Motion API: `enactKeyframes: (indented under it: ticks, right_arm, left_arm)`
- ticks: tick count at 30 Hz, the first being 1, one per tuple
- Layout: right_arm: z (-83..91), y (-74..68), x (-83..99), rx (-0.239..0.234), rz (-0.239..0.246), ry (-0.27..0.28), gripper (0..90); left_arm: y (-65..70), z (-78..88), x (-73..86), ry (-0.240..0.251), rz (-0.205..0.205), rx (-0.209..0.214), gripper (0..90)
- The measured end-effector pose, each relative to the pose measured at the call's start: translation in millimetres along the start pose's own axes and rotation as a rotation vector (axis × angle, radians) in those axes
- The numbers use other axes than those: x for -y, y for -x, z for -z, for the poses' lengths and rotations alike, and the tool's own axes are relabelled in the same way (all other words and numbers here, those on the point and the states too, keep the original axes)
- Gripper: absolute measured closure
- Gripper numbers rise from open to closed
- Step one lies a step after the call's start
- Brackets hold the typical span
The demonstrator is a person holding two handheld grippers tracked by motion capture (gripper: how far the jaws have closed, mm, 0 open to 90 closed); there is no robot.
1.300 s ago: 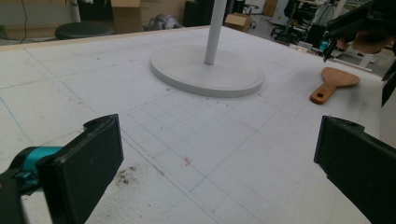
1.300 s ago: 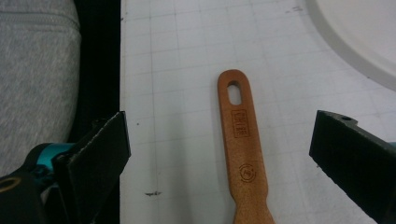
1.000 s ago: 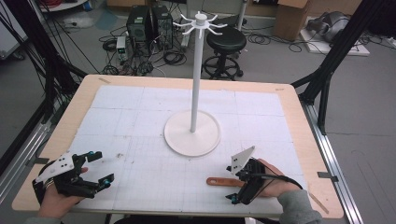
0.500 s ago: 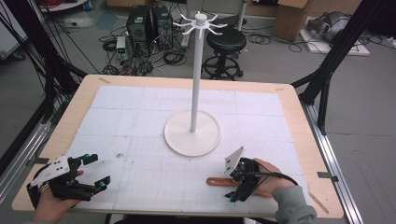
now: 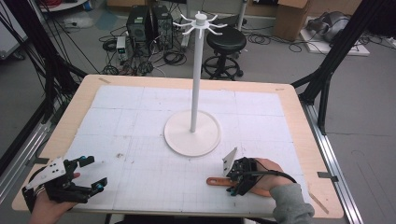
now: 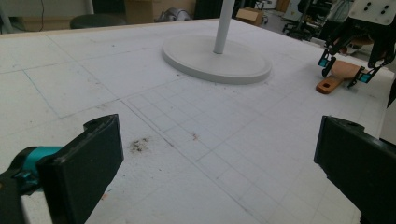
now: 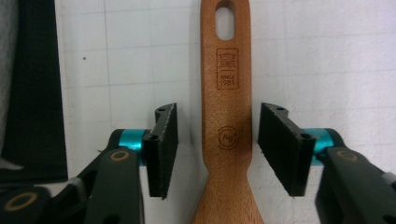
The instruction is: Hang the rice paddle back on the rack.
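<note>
Wooden spatula (image 7: 227,140), a flat brown utensil with a hanging slot in its handle end and a stamped mark, lies on the white gridded mat (image 5: 140,140) near the front right corner of the table, its handle pointing left toward the middle. The right gripper (image 7: 218,144) sits straight over it with one black pad on each side of the handle; the jaws have just been closing, and a slim gap of mat still shows on both sides, so nothing is clamped yet. A second ago that gripper stood a little farther back and its jaws were far wider; it has since settled lower over the handle. The left gripper (image 5: 86,175), held by the person's other hand at the front left corner, has slid slightly toward the near edge and stands wide with nothing between its jaws. Between the two hands the mat is bare and open. Behind the spatula, close but apart, rests the round white base of the tall white hook stand (image 5: 192,133), its pole rising at the table's centre. The spatula lies near the mat's front edge, with the pale wooden table rim (image 5: 322,154) to its right.
</note>
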State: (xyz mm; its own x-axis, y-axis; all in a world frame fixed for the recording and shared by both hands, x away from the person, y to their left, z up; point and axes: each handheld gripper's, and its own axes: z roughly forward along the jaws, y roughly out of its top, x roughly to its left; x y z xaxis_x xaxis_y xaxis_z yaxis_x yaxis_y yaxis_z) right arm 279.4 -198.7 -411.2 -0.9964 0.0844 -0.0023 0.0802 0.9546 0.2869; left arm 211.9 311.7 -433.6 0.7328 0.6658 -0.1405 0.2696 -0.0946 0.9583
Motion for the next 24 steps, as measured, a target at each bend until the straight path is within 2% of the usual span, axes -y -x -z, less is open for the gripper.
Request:
enactKeyframes:
  ticks: [5,11,16,19,22,24]
  right_arm:
    - [0.6,-1.3,-6.0,0.001,-0.001,-0.055,52.9]
    - [1.5,0.0,-4.0,0.014,-0.017,-0.056,62.7]
    - [1.8,-2.4,-3.8,0.028,0.014,-0.056,64.5]
    - [2.3,-3.7,-2.2,0.035,0.034,-0.038,64.6]
    - [5.5,-3.4,2.1,0.048,0.019,0.000,64.6]
    - [11.1,-2.5,6.5,0.046,0.005,0.045,64.6]
  left_arm:
    - [-0.5,1.2,1.0,-0.006,0.004,-0.004,1.9]
    - [-0.2,1.9,1.3,-0.007,0.006,-0.006,1.9]
    - [0.1,1.6,0.9,-0.005,0.006,-0.005,1.9]
    - [-0.5,1.2,0.7,-0.006,0.006,-0.005,1.9]
    - [-1.0,0.2,0.3,-0.003,0.008,-0.003,1.9]
    - [-1.4,-0.2,0.0,-0.004,0.005,-0.002,1.9]
